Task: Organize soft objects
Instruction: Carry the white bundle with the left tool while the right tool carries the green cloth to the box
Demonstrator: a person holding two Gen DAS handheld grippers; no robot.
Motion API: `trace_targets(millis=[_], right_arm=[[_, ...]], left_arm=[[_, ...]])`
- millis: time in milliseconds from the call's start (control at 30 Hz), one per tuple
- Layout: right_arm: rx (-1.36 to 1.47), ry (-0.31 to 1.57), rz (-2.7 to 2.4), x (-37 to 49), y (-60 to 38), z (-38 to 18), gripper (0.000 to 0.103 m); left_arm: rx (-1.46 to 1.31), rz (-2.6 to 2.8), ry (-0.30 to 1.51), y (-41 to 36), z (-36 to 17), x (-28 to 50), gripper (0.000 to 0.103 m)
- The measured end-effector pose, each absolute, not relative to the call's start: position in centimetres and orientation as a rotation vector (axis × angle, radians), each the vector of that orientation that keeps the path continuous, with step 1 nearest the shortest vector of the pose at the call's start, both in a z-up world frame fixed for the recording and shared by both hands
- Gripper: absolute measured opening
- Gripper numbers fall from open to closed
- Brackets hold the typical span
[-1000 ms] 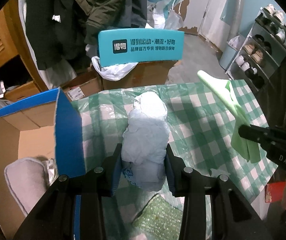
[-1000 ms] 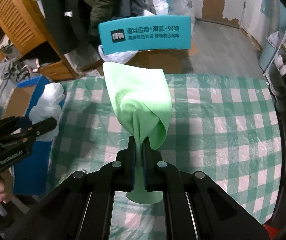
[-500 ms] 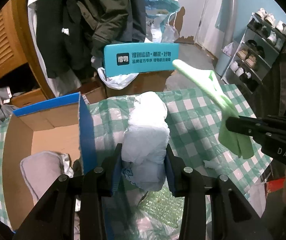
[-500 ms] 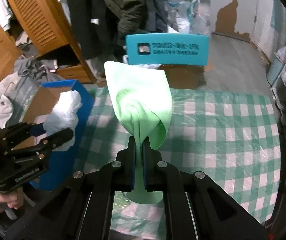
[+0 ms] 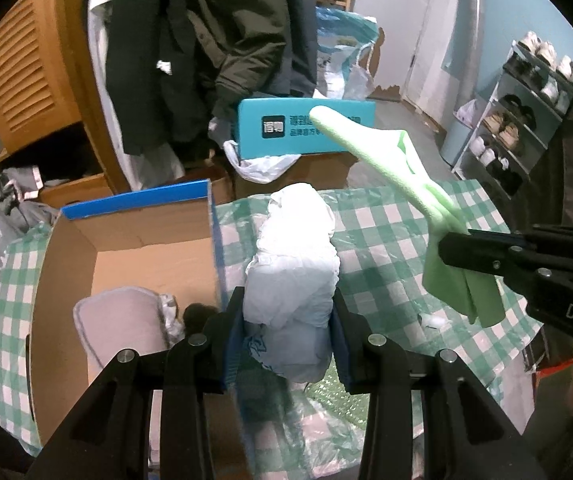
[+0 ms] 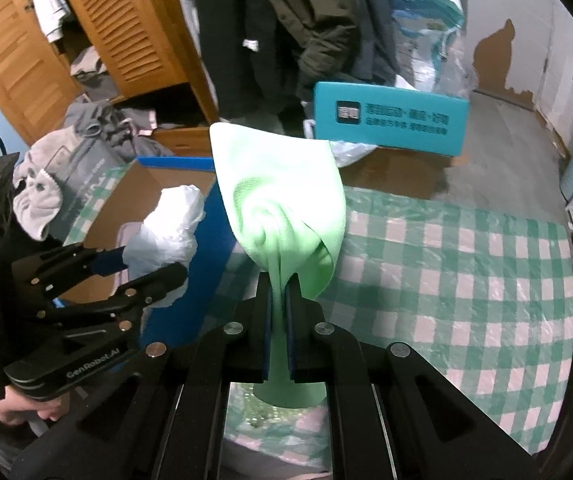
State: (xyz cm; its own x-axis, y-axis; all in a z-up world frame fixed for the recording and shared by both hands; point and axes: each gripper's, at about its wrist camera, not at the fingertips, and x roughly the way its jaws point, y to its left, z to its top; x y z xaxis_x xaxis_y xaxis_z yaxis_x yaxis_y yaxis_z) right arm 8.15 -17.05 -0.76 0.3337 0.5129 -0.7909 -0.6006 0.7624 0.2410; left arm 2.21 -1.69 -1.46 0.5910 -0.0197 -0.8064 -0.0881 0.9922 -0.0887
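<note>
White bag [image 5: 292,264] clamped in left jaws, green cloth [image 6: 282,216] pinched in right: carry both toward box [image 5: 134,248] at nine o'clock, clear blue flap [image 5: 214,236], release inside.

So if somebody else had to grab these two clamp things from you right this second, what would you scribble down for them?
Left gripper: shut on the crumpled white plastic bag, held in the air beside the open cardboard box.
Right gripper: shut on the green cloth, held up over the checked tablecloth.
Done: a grey pad already lies in the box, with other small bits I cannot make out.
Left: probably drop the bag into the box, then the cloth. A small white scrap and some green bubble wrap remain on the table and may need putting away too.
</note>
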Motion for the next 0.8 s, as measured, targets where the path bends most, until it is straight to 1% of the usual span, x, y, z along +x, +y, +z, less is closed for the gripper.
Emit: trace_targets(millis=[800], right_arm=[[-0.161,1.01,0.875,6.2,-6.5,0.0,0.005]], left_arm=[[-0.215,0.167,0.932,6.9,-1.7,-1.2,0.039]])
